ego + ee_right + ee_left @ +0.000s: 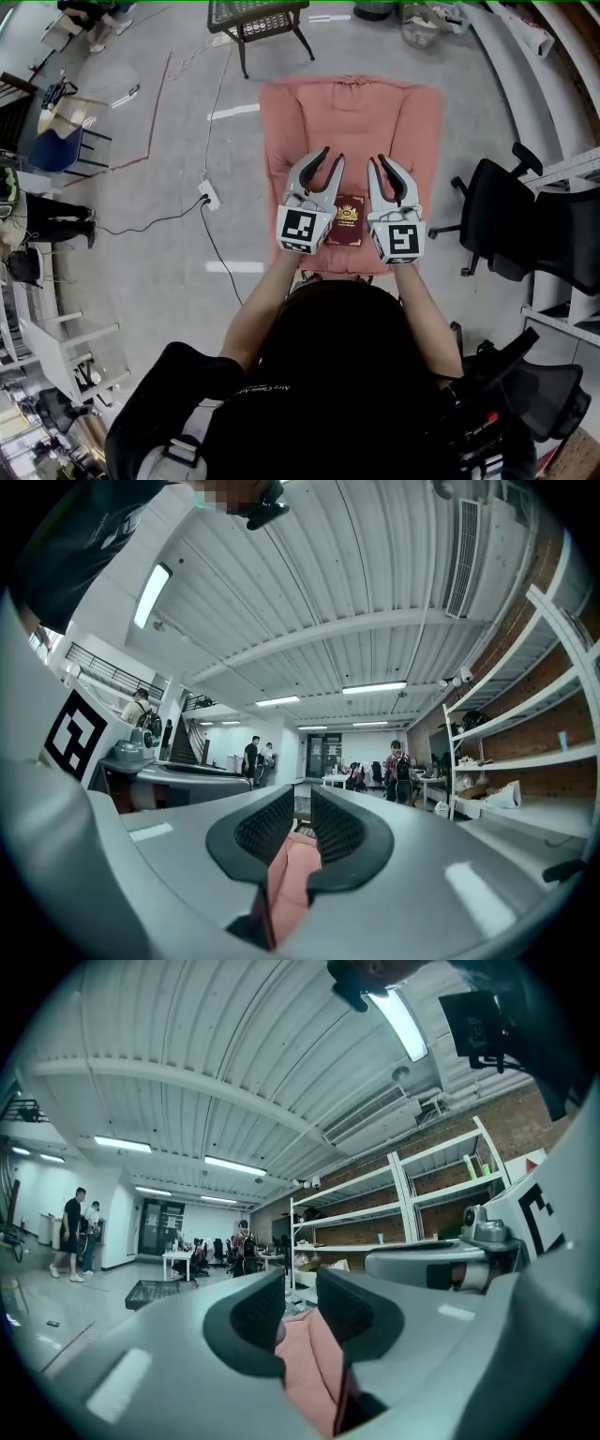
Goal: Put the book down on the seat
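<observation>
Head view: the book point(348, 225) could be dragged off the seat point(300, 122) by left tongs point(333, 156) or right tongs point(378, 159) (both close beside it, narrowly parted, empty).

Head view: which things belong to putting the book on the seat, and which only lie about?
Job: dark red book with gold emblem; pink cushioned seat; left gripper; right gripper.
Lying about: black office chair; white power strip; black wicker table.

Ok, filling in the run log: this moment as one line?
red book lying on pink seat cushion | left tongs open, empty | right tongs open, empty | tongs flank book
</observation>
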Motion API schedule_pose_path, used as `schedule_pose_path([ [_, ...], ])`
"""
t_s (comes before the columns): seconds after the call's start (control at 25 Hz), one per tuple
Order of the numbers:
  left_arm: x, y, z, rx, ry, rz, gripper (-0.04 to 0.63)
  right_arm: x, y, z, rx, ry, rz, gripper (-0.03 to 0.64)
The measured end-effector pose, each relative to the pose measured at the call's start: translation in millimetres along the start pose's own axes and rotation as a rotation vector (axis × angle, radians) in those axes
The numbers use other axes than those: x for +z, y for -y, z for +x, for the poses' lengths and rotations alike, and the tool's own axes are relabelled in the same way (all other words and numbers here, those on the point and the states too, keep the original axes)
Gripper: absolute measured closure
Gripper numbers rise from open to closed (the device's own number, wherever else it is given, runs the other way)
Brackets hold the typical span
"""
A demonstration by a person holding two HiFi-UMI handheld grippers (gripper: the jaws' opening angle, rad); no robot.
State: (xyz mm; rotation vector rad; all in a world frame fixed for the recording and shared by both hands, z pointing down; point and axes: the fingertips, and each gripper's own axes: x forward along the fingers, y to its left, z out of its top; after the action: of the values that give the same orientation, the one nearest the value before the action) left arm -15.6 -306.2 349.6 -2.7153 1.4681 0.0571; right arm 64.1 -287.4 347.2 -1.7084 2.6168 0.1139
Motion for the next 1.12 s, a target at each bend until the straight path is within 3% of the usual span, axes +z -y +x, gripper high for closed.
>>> schedule_pose_path([
  [0.28, -22, -1, -3, 0.029, -0.043, -0.005, 0.57, -26, -4, 0, -0.013, -0.058, 0.015, 0.571],
  [0.6, -64, 10, -6, 0.034, -0.136, -0.005, 0.592, -67, -16, 1, 0.006, -0.159, 0.032, 0.604],
  [1.12, -126, 15, -9, 0.032, -0.308, -0.064, 0.594, -119, -20, -5, 0.0, -0.296, 0.104, 0.606],
])
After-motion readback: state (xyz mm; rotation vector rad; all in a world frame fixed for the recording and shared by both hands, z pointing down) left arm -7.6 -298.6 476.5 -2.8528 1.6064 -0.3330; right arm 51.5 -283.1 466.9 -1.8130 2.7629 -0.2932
